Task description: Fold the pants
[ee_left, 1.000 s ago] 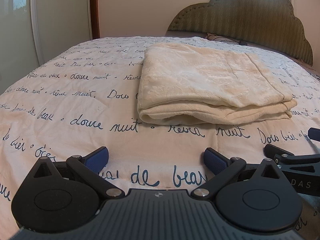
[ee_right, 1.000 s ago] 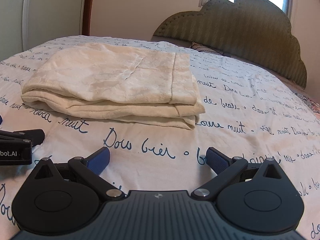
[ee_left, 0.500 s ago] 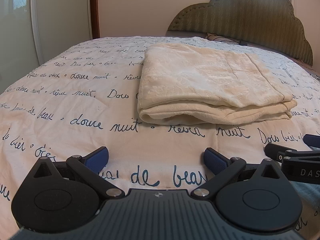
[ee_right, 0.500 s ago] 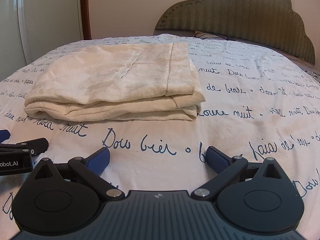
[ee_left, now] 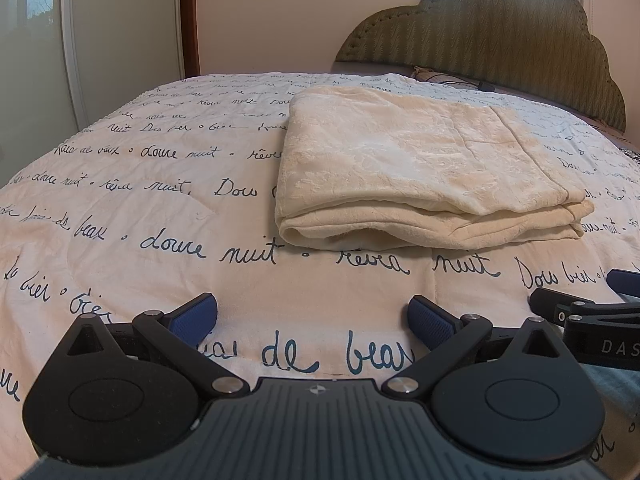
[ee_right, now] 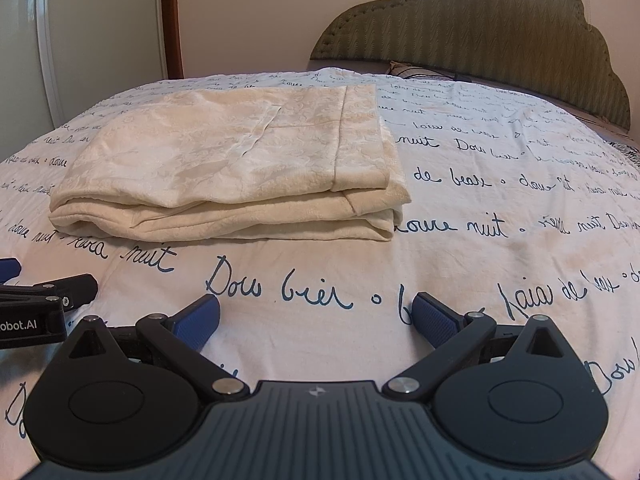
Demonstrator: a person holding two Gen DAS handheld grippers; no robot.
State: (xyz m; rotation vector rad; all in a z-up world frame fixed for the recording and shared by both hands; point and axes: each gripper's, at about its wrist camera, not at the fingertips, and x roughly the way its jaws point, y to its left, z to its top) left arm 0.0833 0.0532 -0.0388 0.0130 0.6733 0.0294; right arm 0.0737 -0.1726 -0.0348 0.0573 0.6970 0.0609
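Cream pants (ee_left: 420,168) lie folded into a thick rectangle on the bed; they also show in the right wrist view (ee_right: 240,168). My left gripper (ee_left: 314,314) is open and empty, low over the cover, well short of the pants' near folded edge. My right gripper (ee_right: 316,314) is open and empty too, short of the pants' near right corner. Each gripper shows at the edge of the other's view: the right one (ee_left: 588,308) and the left one (ee_right: 44,296).
The bed cover (ee_left: 160,208) is white with blue handwriting print. A green padded headboard (ee_left: 500,40) stands at the far right. A white wardrobe (ee_left: 100,40) and a brown door frame (ee_left: 190,16) stand at the left. A pillow (ee_right: 416,70) lies by the headboard.
The right gripper has swung left and now faces the pants more squarely. The left gripper has barely moved. The pants lie as before.
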